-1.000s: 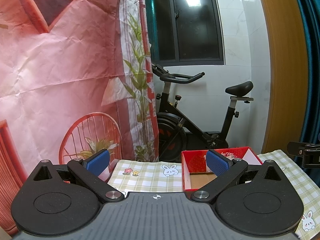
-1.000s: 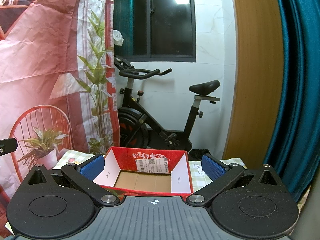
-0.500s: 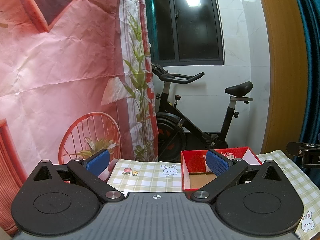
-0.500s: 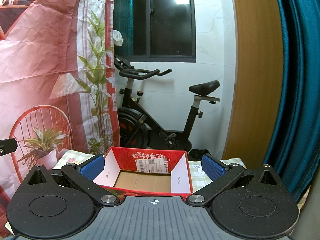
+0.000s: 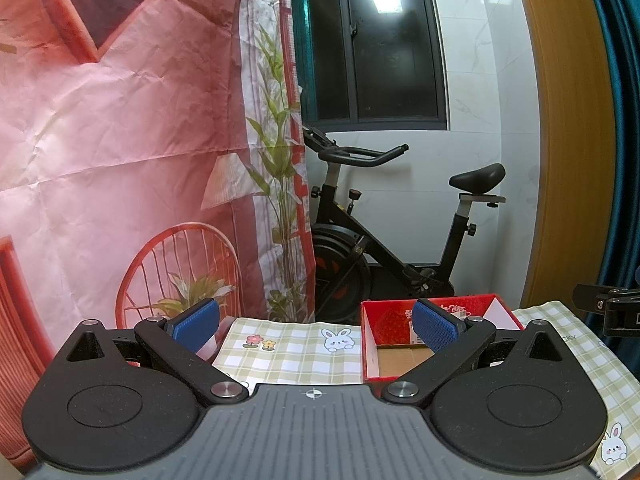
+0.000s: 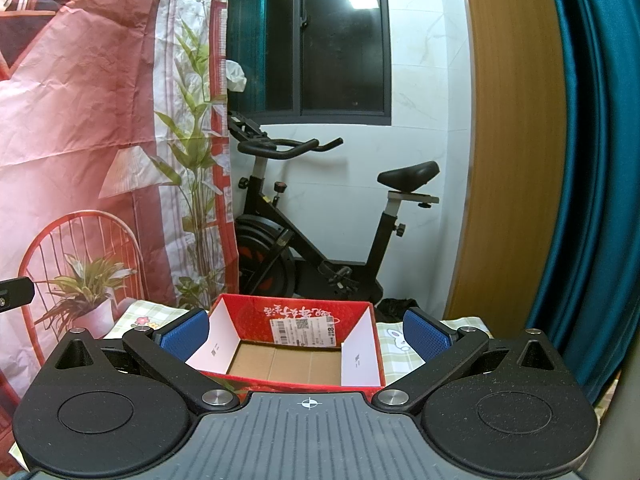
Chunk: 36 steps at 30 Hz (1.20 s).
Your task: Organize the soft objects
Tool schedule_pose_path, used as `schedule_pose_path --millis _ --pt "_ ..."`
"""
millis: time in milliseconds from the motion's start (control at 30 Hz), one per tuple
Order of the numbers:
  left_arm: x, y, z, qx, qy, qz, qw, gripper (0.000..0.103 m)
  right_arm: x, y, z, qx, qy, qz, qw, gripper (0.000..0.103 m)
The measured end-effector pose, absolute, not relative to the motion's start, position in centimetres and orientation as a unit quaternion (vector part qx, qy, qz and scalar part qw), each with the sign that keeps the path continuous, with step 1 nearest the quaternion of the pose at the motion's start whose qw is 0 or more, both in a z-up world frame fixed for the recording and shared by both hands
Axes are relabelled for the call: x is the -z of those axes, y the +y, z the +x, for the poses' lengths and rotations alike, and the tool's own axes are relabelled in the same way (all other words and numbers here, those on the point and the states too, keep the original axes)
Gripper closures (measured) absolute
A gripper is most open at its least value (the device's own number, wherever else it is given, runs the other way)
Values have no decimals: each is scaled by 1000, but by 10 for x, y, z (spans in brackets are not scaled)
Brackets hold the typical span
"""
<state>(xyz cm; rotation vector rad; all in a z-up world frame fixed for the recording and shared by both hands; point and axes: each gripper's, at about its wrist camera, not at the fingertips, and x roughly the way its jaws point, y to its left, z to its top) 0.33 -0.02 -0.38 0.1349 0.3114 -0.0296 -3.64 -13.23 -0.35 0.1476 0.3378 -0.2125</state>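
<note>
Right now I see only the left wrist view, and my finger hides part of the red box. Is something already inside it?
Observer: No. In the right wrist view the red box shows a bare cardboard floor, nothing in it.
Operator: Is the right gripper open?
Observer: Yes, the right gripper is open, pads wide apart, holding nothing.
Operator: What is the white patch on its far wall?
Observer: A printed label with a square code, stuck on the inner far wall.
</note>
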Motion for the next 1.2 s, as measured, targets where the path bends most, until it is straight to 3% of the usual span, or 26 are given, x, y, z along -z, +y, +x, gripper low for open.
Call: schedule_pose_path --millis 700,833,1200 --pt "8 1 4 33 151 58 986 0 9 -135 -37 97 157 82 979 0" --pt "19 5 5 44 137 43 989 0 20 -140 -35 82 144 82 983 0" --pt "74 4 36 65 199 57 976 0 80 -139 -15 60 195 93 975 0"
